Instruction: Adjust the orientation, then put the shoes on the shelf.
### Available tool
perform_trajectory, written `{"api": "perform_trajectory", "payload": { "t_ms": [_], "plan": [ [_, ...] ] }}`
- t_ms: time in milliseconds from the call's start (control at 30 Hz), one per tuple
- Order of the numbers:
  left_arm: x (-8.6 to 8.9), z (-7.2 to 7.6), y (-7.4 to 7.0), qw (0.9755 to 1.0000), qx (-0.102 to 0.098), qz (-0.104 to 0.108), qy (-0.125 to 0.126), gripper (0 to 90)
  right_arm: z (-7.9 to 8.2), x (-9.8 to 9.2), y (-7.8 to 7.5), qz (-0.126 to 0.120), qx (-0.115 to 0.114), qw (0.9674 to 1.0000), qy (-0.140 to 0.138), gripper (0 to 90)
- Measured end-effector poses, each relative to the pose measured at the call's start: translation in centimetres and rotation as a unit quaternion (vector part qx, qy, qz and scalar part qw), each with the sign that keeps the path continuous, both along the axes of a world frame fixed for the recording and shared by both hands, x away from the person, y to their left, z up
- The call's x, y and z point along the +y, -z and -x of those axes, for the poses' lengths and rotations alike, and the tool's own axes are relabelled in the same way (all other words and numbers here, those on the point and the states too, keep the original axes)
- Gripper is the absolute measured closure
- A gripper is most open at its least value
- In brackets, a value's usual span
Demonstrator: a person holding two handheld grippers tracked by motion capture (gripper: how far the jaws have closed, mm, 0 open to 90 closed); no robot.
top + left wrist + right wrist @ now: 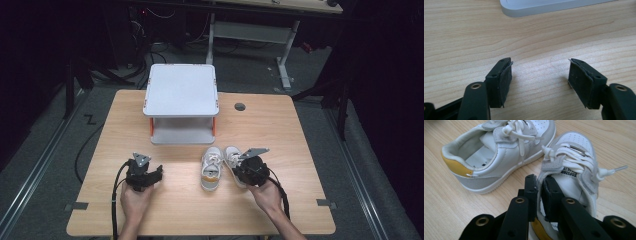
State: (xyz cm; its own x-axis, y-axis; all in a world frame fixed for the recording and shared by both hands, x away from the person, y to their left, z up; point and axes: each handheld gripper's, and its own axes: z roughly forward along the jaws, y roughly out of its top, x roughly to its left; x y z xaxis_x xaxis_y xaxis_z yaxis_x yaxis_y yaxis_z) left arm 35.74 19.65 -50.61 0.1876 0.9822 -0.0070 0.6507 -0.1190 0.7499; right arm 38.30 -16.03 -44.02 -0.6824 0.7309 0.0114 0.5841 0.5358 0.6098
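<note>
In the high view, a light wooden table (150, 210) carries a grey two-tier plastic stand with orange posts (181, 92) at its far middle. Near of the stand, slightly right, lie two small white leather sneakers side by side: the left sneaker with its yellow heel patch (212, 169) lies free, the right sneaker (233, 159) is partly covered by the right gripper (246, 167), held in the person's right hand (267, 194). The left gripper (156, 172) rests low over bare wood at the near left, held in the left hand (134, 200), well apart from both shoes.

In the left gripper view, the two black jaws stand apart with only bare table between their pads (504, 82); the grey stand's base edge (544, 7) lies farther off.

In the right gripper view, the jaws are clenched on the side wall of the right sneaker's collar (539, 185), one pad outside, one inside the shoe. The left sneaker (496, 155) lies just beside it, their sides nearly touching.
</note>
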Motion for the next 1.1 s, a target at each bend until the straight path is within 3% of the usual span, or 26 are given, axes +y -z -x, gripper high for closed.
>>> {"api": "perform_trajectory", "payload": {
  "t_ms": [200, 367, 667, 800, 833, 933, 1100],
  "plan": [
    [0.0, 0.0, 0.0, 1.0, 0.001, 0.002, 0.0, 35.4, 0.1, 0.6, 0.2, -0.013, 0.02, 0.9996, -0.015, 77.1],
    [0.0, 0.0, 0.0, 1.0, 0.0, 0.001, 0.0, 35.4, -0.1, 0.8, 0.7, -0.048, 0.039, 0.9977, -0.028, 69.8],
    [0.0, 0.0, 0.0, 1.0, 0.0, -0.002, 0.0, 35.4, -0.1, 0.6, 0.8, -0.071, 0.044, 0.996, -0.033, 50.9],
    [0.0, 0.0, 0.0, 1.0, 0.0, -0.002, 0.001, 35.1, 0.2, -0.3, 0.6, -0.09, 0.04, 0.9948, -0.029, 47.9],
    [-0.1, 0.0, 0.0, 1.0, 0.0, -0.003, 0.001, 35.0, 0.4, -1.0, 0.4, -0.106, 0.036, 0.9934, -0.026, 47.7],
    [-0.1, 0.0, 0.0, 1.0, 0.001, -0.003, 0.001, 34.9, 0.7, -1.8, 0.1, -0.117, 0.026, 0.9925, -0.026, 47.8],
    [-0.1, 0.0, 0.0, 1.0, 0.002, -0.005, 0.002, 34.2, 1.6, -4.4, -0.6, -0.127, -0.043, 0.991, -0.002, 47.4]
  ]
}}
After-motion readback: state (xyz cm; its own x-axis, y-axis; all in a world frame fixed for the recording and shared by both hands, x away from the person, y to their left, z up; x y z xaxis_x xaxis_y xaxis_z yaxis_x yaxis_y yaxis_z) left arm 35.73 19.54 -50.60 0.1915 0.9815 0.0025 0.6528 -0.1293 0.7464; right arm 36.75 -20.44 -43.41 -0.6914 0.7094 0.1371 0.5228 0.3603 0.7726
